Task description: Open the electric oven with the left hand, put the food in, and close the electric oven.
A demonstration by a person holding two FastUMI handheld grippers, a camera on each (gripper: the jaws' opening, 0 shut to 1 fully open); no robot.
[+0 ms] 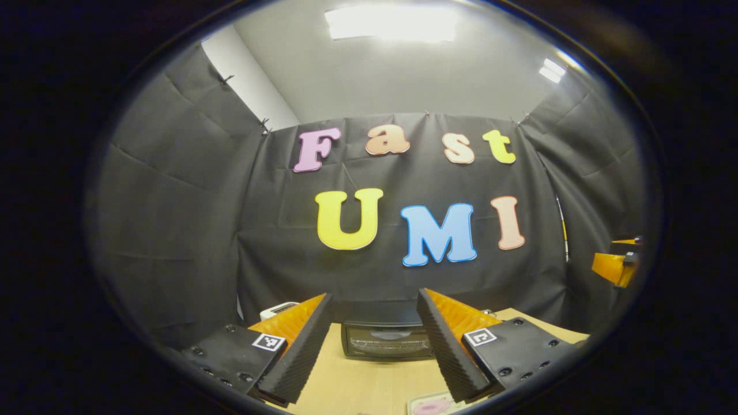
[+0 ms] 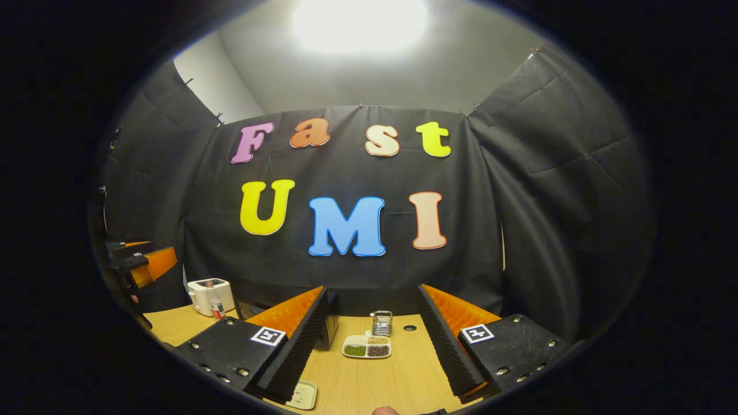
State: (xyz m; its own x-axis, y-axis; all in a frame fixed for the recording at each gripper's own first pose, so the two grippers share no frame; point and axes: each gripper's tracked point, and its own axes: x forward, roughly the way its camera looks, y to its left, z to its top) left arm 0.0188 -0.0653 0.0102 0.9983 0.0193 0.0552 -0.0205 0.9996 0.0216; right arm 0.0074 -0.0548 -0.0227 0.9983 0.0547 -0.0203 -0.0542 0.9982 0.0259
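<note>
My left gripper (image 1: 373, 346) is up off the table (image 1: 369, 386), fingers spread wide with nothing between the ribbed pads (image 1: 444, 346). Straight ahead through that gap sits the electric oven (image 1: 386, 340), door shut, its dark glass front facing me; my own fingers cover both of its sides, so I can't make out a handle. Low at the edge of the left gripper view, a pale plate with something pink on it (image 1: 432, 406) is mostly cut off, and I can't tell what it is. A white appliance (image 1: 277, 310) peeks out behind my left finger. Far right, an orange piece of my other gripper (image 1: 617, 265) pokes in.

My right gripper (image 2: 372, 346) is spread too, holding nothing. Between its fingers lies a white divided tray (image 2: 367, 346) with green, brown and dark fillings, and just behind it a small metal-and-glass container (image 2: 381, 323). A dark box edge (image 2: 331, 323) shows behind my left finger, mostly hidden. Off left stands the white appliance (image 2: 203, 294) with a small bottle (image 2: 217, 308) before it. A pale plate (image 2: 302, 395) is clipped at the bottom.
</note>
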